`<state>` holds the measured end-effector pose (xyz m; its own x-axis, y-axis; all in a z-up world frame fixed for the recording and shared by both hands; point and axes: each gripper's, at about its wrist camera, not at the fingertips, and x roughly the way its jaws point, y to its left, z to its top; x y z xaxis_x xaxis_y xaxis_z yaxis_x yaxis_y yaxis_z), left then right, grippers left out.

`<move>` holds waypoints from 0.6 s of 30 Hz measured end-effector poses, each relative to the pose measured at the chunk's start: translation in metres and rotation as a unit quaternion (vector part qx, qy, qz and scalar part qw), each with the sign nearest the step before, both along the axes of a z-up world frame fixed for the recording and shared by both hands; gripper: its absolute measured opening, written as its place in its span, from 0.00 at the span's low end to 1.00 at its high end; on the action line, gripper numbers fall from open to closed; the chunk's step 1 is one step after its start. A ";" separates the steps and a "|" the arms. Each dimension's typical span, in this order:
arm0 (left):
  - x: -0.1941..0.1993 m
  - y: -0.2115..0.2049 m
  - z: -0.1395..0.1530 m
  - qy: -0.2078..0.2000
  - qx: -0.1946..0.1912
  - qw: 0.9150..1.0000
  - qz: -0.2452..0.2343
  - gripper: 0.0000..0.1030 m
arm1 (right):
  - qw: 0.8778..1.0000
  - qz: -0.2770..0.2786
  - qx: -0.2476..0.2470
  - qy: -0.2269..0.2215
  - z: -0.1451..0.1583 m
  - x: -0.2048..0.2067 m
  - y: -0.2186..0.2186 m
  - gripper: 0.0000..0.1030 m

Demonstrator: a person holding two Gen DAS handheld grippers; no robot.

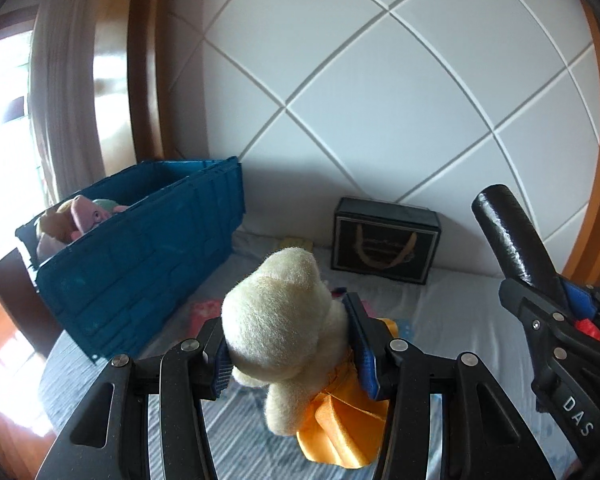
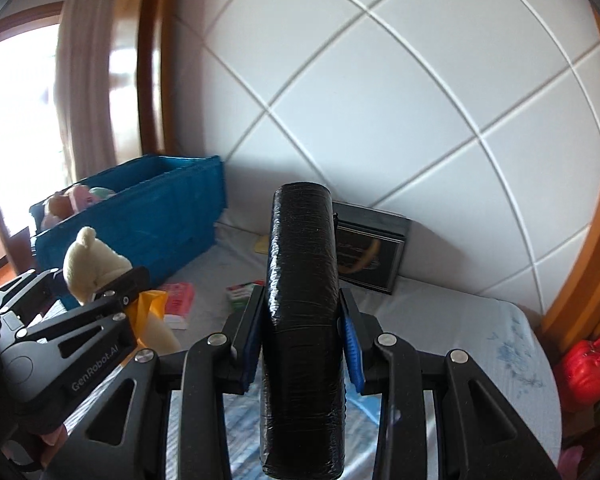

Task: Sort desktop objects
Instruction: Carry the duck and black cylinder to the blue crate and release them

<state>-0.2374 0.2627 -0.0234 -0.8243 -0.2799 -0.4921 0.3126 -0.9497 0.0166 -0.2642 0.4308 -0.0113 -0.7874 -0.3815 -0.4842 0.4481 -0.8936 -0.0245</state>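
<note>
The left claw (image 1: 292,352) is clamped on a cream plush toy (image 1: 284,320); its blue pads press both sides of the toy's body. The toy wears an orange satin skirt (image 1: 340,428), which hangs below the pads. The toy is held in the air above a bed (image 1: 452,320) covered with a light striped sheet.

The right claw (image 2: 300,344) is clamped on a black cylinder (image 2: 302,320) wrapped in glossy film. The cylinder stands roughly upright between the pads and extends above and below them. In the left wrist view, the same cylinder appears at the right edge, tilted, with the right claw below it.

A blue crate (image 1: 140,264) stands on the left side of the bed, against the padded white headboard (image 1: 380,100). Several plush toys (image 1: 80,216) lie inside it at its near end. A dark gift box (image 1: 384,240) with a printed tan handle stands against the headboard, well apart from the crate.

Small flat items lie on the sheet between crate and box: a pink packet (image 2: 178,304) and a green-and-white packet (image 2: 242,292). A red object (image 2: 588,368) sits beyond the right edge of the bed.
</note>
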 end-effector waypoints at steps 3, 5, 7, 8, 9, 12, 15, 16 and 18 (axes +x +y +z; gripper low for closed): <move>0.020 -0.039 0.007 0.002 0.000 1.000 0.012 0.47 | 1.000 0.016 0.001 0.005 0.004 0.017 -0.038 0.33; 0.033 -0.065 0.011 0.003 0.000 1.000 0.019 0.47 | 1.000 0.023 0.000 0.009 0.008 0.027 -0.067 0.33; 0.046 -0.091 0.016 0.004 0.000 1.000 0.027 0.47 | 1.000 0.028 -0.002 0.013 0.014 0.038 -0.098 0.33; 0.052 -0.105 0.018 0.004 0.000 1.000 0.030 0.47 | 0.999 0.031 -0.005 0.013 0.017 0.042 -0.114 0.33; 0.059 -0.120 0.021 0.004 -0.001 1.000 0.031 0.47 | 0.999 0.034 -0.007 0.013 0.019 0.046 -0.131 0.33; 0.077 -0.161 0.027 -0.001 -0.005 0.999 0.033 0.47 | 0.999 0.041 -0.019 0.009 0.018 0.062 -0.174 0.33; 0.089 -0.201 0.029 -0.008 -0.011 0.999 0.042 0.47 | 0.998 0.052 -0.027 0.003 0.018 0.074 -0.208 0.33; 0.092 -0.213 0.030 -0.010 -0.012 0.999 0.047 0.47 | 0.998 0.057 -0.027 -0.001 0.017 0.076 -0.219 0.33; 0.097 -0.237 0.033 -0.010 -0.010 0.998 0.057 0.47 | 0.997 0.072 -0.026 -0.007 0.018 0.077 -0.243 0.33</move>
<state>-0.1400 0.0258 0.0094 -0.7766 -0.3810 -0.5017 0.4172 -0.9078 0.0436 -0.1877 0.1875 0.0066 -0.7157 -0.5150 -0.4718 0.5720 -0.8198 0.0272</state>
